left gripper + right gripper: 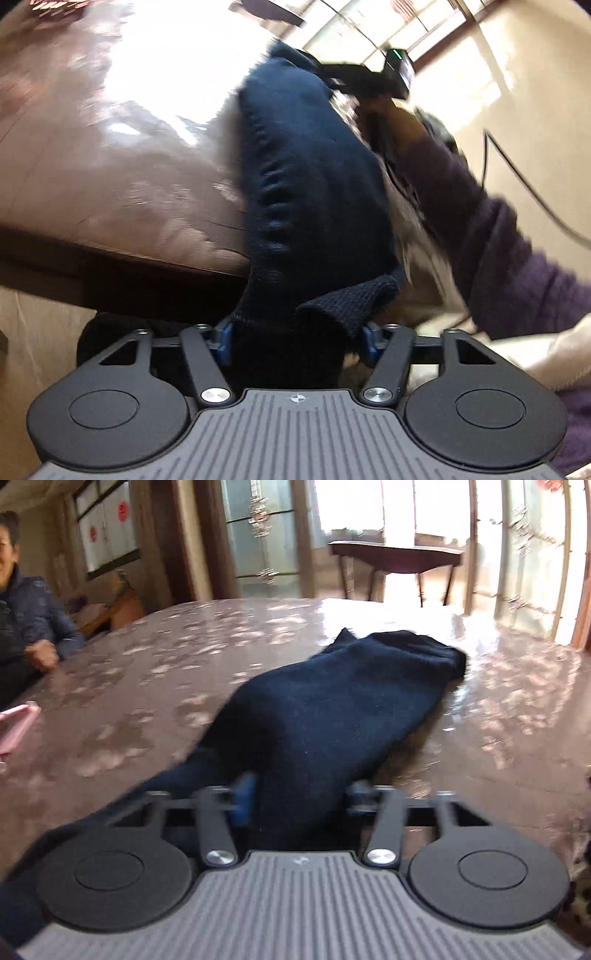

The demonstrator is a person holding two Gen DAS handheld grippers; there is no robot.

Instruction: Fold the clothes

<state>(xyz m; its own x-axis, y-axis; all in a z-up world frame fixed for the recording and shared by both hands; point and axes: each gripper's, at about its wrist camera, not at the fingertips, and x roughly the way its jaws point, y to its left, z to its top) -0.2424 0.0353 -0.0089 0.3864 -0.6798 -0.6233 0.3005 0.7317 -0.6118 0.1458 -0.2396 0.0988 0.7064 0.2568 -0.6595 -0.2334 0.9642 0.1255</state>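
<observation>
- And here we are at the desk (155,672), glossy and pink-brown, with one dark blue knitted garment (332,709) stretched across it, running from the near edge away toward 1 o'clock in the right wrist view.
- Left gripper (297,341): partly open, its blue pads flanking a ribbed hem of the garment (310,177) right at the desk's near edge. The cloth sits between the pads, but whether they pinch it I cannot tell.
- Right gripper (301,797): narrower, with the garment's near end bunched between its blue pads; a real clamp or just a straddle is too blurred to call.
- In the left wrist view, the right gripper (376,85) shows at 1 o'clock at the garment's far side, carried by a hand in a purple sleeve (498,229).
- Progress, as I judge it: early. The garment lies long and rumpled, no crisp fold visible; both ends look to be getting picked up for a fold, and squaring and stacking remain.
- A seated person (29,627) at 9 o'clock and a pink phone (14,723) nearby stay well apart from the garment.
</observation>
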